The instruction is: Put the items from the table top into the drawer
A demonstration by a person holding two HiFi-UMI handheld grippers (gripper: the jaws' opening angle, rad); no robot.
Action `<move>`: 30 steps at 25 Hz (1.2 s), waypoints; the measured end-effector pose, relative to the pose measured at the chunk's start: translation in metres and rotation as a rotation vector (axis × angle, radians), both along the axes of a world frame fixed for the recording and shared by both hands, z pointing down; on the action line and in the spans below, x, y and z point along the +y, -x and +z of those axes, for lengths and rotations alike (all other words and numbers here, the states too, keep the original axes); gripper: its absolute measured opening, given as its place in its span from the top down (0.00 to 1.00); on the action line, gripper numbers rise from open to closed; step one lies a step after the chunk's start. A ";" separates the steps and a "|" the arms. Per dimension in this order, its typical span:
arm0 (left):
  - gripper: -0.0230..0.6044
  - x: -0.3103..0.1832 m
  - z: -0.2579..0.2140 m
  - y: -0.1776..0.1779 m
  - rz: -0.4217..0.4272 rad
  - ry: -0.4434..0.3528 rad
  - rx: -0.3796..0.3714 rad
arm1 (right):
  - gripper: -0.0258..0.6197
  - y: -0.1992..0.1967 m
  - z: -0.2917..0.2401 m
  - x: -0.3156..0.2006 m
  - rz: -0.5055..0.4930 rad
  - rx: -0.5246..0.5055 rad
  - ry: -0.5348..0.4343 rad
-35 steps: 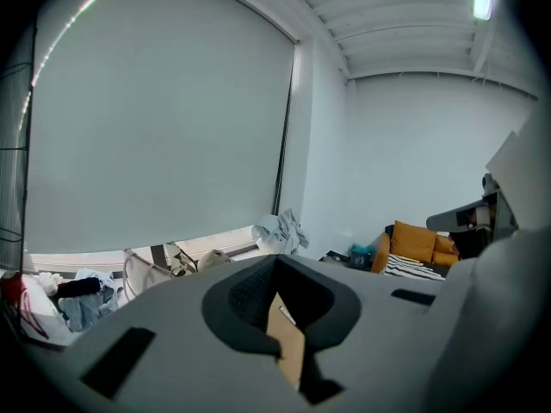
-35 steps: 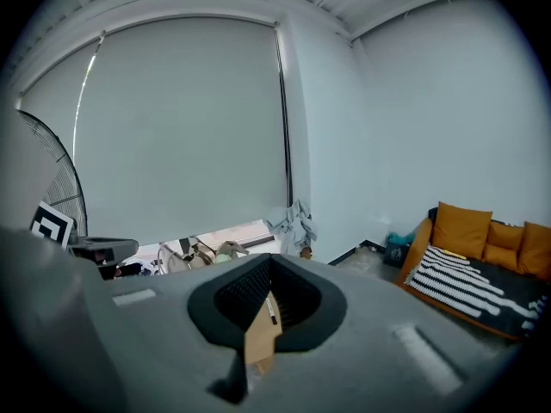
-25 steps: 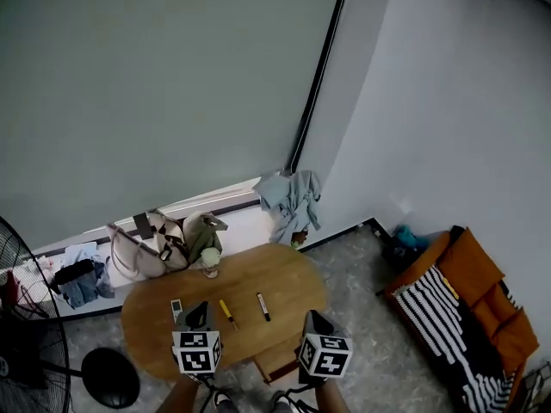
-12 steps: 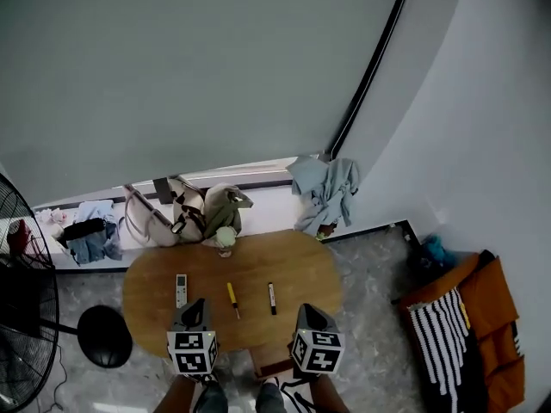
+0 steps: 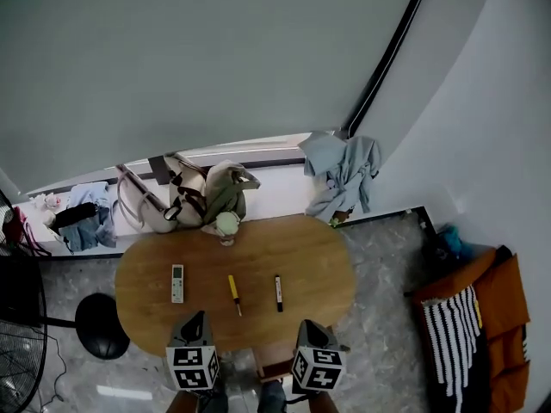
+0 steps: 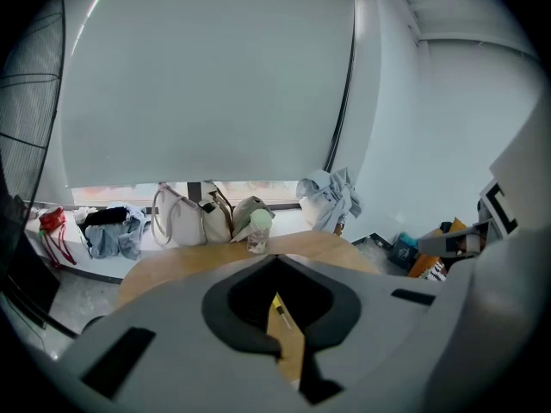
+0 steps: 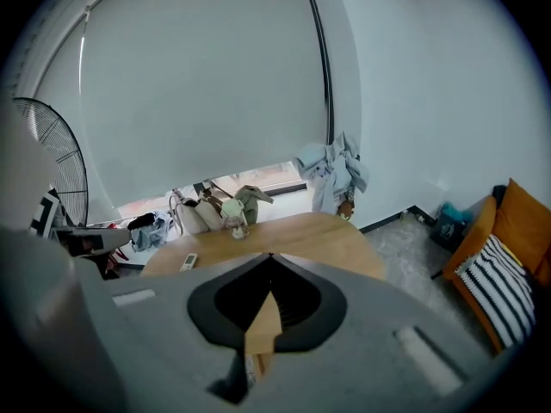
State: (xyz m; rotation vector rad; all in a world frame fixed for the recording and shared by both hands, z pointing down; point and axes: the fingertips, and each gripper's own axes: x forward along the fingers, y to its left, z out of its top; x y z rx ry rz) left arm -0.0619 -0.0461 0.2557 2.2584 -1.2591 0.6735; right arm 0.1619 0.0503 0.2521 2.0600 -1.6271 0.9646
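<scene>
An oval wooden table (image 5: pixel 318 256) holds a white remote (image 5: pixel 177 283), a yellow pen (image 5: pixel 233 292), a black marker (image 5: pixel 278 292) and, at its far edge, a cup with a green lid (image 5: pixel 227 225). My left gripper (image 5: pixel 199 317) and right gripper (image 5: pixel 307 325) hover side by side over the table's near edge, both shut and empty. In the left gripper view the gripper (image 6: pixel 275 256) points at the pen (image 6: pixel 277 310). The right gripper (image 7: pixel 270 256) faces the table, with the remote (image 7: pixel 188 261) to its left. A brown wooden piece (image 5: pixel 274 370) shows under the near edge.
Handbags (image 5: pixel 172 200) and a clothes pile (image 5: pixel 82 218) sit along the window ledge behind the table. A blue garment (image 5: pixel 344 175) hangs at the corner. A fan (image 5: pixel 17 317) with a round black base (image 5: pixel 102 325) stands left; an orange sofa (image 5: pixel 491 317) is right.
Both grippers have sunk toward the table's near edge and stay shut. The head view has swung, so the table now lies nearer the frame's middle.
</scene>
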 end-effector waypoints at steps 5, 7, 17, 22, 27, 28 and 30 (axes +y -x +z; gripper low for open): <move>0.98 0.005 0.049 -0.006 -0.012 0.044 -0.004 | 0.95 0.002 0.049 -0.002 0.003 -0.029 0.016; 0.98 0.005 0.071 -0.009 -0.027 0.061 0.000 | 0.95 0.001 0.069 -0.007 0.002 -0.030 0.019; 0.98 -0.005 0.169 -0.009 -0.064 0.093 0.005 | 0.95 -0.006 0.161 -0.017 0.033 -0.040 0.050; 0.98 -0.004 0.207 0.005 -0.105 0.111 0.009 | 0.95 -0.009 0.193 -0.012 0.052 -0.037 0.072; 0.98 -0.005 0.226 0.014 -0.132 0.116 0.018 | 0.95 -0.007 0.208 -0.011 0.048 -0.012 0.085; 0.98 -0.005 0.228 0.015 -0.134 0.117 0.019 | 0.95 -0.007 0.209 -0.010 0.047 -0.002 0.089; 0.98 -0.004 0.230 0.016 -0.132 0.117 0.019 | 0.95 -0.006 0.213 -0.010 0.044 0.010 0.096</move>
